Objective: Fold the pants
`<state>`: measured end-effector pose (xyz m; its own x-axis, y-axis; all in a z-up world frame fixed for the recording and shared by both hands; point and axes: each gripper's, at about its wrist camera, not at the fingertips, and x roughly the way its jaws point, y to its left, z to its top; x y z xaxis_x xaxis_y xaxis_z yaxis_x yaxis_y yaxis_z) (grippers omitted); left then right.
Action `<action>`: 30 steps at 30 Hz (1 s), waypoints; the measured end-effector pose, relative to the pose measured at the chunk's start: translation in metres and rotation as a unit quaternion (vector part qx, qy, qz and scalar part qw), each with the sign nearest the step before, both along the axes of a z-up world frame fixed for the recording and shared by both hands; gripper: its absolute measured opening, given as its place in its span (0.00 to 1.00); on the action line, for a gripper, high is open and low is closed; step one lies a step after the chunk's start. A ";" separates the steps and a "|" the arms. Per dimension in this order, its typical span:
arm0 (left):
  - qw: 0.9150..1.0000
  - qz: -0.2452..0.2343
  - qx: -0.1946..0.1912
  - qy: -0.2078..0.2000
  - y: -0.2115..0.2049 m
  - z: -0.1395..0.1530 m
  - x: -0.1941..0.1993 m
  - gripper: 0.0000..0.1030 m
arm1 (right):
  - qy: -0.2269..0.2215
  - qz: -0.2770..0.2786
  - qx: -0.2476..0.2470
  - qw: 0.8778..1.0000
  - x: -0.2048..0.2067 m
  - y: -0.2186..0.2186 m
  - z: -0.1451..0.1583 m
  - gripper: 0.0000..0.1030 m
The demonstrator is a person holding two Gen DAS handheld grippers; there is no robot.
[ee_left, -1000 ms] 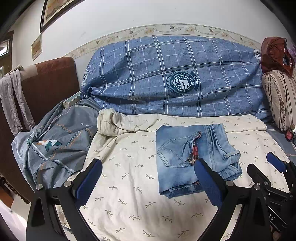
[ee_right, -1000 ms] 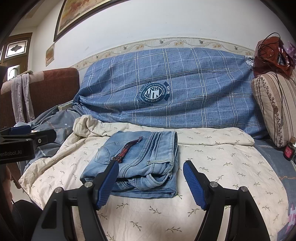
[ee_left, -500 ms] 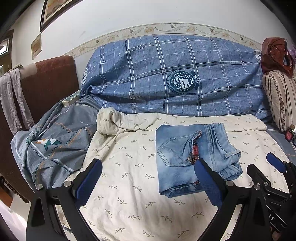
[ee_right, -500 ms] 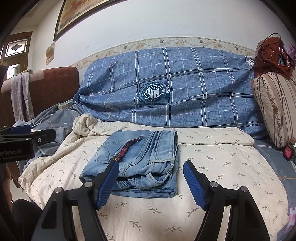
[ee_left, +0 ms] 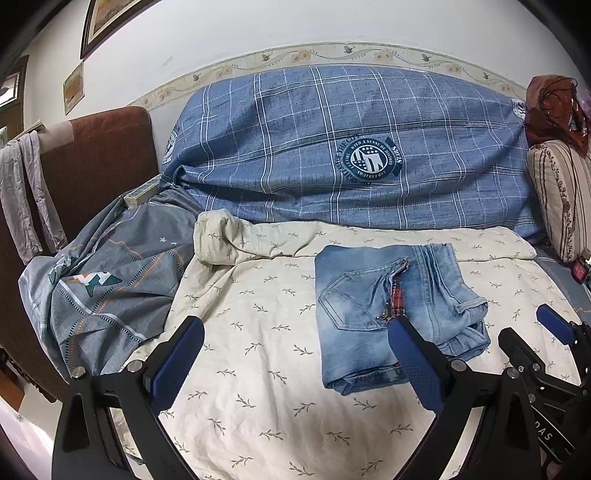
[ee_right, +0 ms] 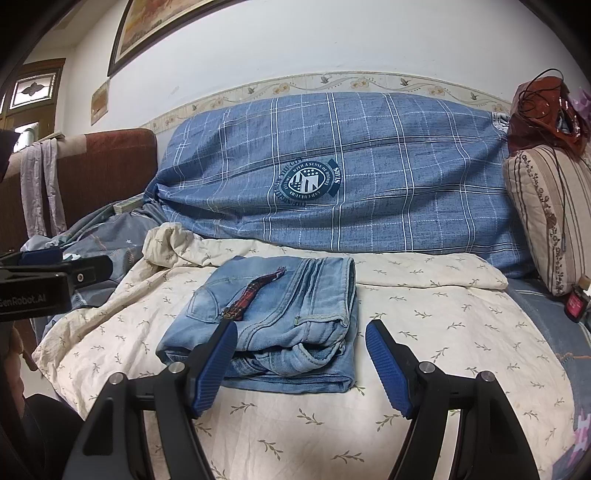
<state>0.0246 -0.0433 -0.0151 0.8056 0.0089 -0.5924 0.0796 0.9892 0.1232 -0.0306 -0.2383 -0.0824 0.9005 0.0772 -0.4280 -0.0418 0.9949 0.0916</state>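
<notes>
Lying folded ahead of both your claws, the jeans (ee_right: 280,314) rest on the cream leaf-print sheet (ee_right: 424,332), with the blue plaid bedding (ee_right: 369,177) banked against the white wall behind. Your right claw (ee_right: 301,363) stands wide apart and empty, short of the denim. Your left claw (ee_left: 295,354) is likewise spread, gripping nothing, the jeans beyond its right finger.

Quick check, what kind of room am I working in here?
Probably a bedroom or living room at home: folded jeans lie on a leaf-print sheet, against a blue plaid bolster, with a framed picture on the wall.
</notes>
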 end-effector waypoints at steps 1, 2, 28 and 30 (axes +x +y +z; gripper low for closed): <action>1.000 0.000 -0.001 0.000 0.001 -0.001 0.001 0.97 | 0.000 0.000 0.000 1.000 0.001 0.001 0.000 0.73; 1.000 0.001 -0.001 0.001 0.001 -0.002 0.001 0.97 | 0.000 0.000 0.000 1.000 0.001 0.001 0.000 0.73; 1.000 0.008 -0.007 0.012 0.014 -0.020 0.017 0.97 | 0.012 0.006 -0.009 1.000 0.013 0.017 -0.006 0.73; 1.000 0.009 -0.006 0.010 0.015 -0.019 0.015 0.97 | 0.011 0.007 -0.007 1.000 0.012 0.018 -0.005 0.73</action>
<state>0.0401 -0.0283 -0.0337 0.7932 0.0166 -0.6087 0.0639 0.9918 0.1102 -0.0181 -0.2207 -0.0879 0.8901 0.0831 -0.4482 -0.0538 0.9955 0.0777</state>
